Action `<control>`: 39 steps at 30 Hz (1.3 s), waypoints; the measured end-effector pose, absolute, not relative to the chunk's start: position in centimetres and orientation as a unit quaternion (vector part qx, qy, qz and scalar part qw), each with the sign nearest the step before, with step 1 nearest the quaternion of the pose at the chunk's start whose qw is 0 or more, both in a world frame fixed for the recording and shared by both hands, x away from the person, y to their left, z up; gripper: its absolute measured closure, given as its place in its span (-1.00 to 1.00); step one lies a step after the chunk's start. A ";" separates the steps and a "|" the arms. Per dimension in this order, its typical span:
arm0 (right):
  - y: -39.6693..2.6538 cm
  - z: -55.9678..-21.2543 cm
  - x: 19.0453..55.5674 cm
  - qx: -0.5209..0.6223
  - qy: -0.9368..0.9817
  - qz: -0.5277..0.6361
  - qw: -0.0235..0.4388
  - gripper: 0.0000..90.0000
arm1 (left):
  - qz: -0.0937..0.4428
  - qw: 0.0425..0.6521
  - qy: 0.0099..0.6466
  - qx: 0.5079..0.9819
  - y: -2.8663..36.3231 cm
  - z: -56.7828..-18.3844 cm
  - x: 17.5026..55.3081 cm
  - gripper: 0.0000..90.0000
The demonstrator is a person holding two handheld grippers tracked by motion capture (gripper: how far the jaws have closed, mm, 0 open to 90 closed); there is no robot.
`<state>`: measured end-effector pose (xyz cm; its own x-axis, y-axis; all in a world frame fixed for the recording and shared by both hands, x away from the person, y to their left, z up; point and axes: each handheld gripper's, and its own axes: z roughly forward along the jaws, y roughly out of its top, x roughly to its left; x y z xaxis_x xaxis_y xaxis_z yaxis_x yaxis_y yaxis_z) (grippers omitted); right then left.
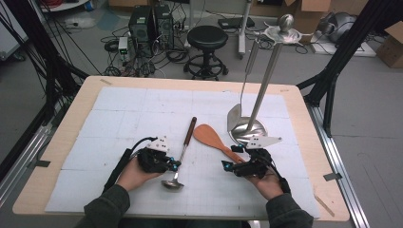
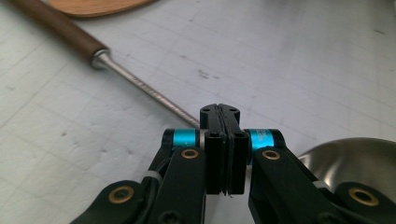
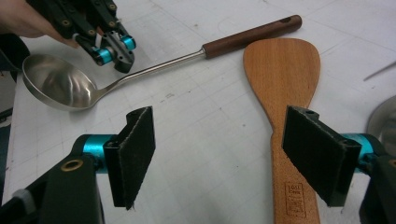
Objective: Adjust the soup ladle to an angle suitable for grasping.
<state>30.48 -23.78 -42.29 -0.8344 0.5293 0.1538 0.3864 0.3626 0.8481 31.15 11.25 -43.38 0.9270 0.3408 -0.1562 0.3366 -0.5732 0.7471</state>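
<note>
A lab is indicated by black frame struts (image 1: 343, 45), computer towers (image 1: 151, 24) amid tangled cables (image 1: 138, 64), cardboard boxes (image 1: 392, 43) and a stool (image 1: 207, 42) seen behind the table (image 1: 304, 114).

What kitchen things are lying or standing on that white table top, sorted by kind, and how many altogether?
Metal ladle with brown handle: 1
Wooden spatula: 1
Metal turner hanging from the stand: 1
Metal utensil stand: 1
Total: 4
</note>
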 end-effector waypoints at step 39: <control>-23.4 -42.5 30.4 0.276 0.826 0.486 0.071 -0.45 | -0.056 0.445 0.137 0.883 13.7 -41.2 27.3 0.98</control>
